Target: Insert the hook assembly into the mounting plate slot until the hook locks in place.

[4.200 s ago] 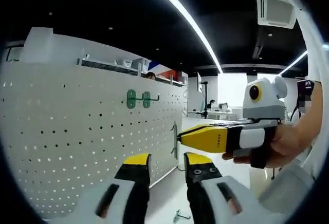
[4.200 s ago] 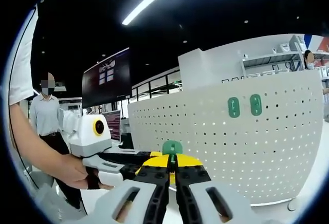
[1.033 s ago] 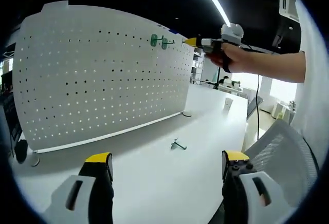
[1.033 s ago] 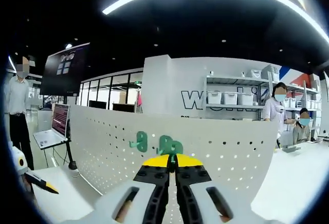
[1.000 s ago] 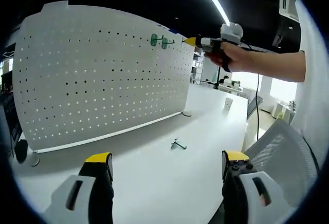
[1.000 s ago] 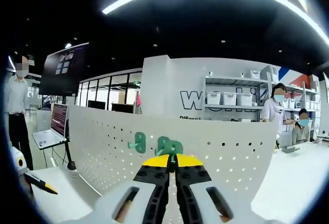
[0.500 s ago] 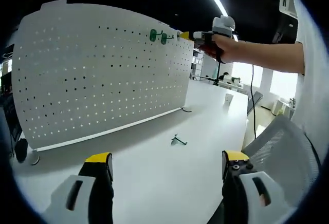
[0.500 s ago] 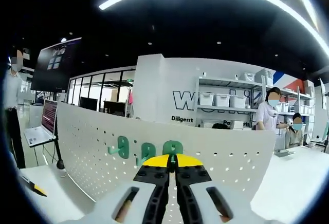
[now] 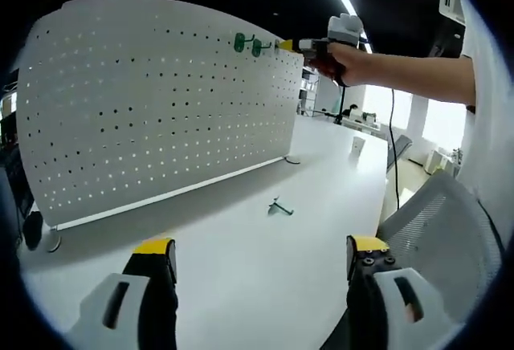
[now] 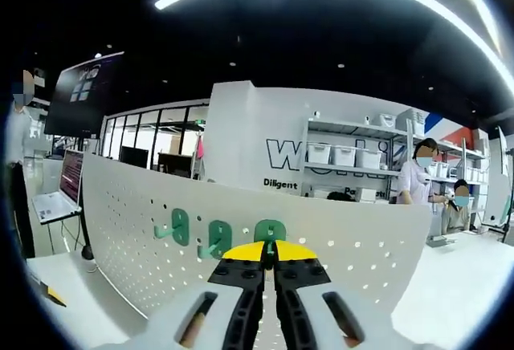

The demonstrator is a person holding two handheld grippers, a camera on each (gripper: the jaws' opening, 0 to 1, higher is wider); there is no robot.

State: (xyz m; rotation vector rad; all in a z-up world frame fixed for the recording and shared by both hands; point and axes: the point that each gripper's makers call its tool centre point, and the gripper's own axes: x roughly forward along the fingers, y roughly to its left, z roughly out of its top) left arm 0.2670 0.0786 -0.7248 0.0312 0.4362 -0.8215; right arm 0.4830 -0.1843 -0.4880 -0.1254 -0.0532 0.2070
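At frame centre, the right gripper [image 10: 269, 263] pinches an upright green hook [image 10: 270, 233] against the white pegboard [image 10: 345, 262]; the left gripper [image 9: 255, 262] gapes.

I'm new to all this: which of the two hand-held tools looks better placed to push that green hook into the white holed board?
The right tool: its jaws are shut on a green plastic hook right at the white perforated board, beside two mounted green hooks. The left tool hangs open and empty above the white table.
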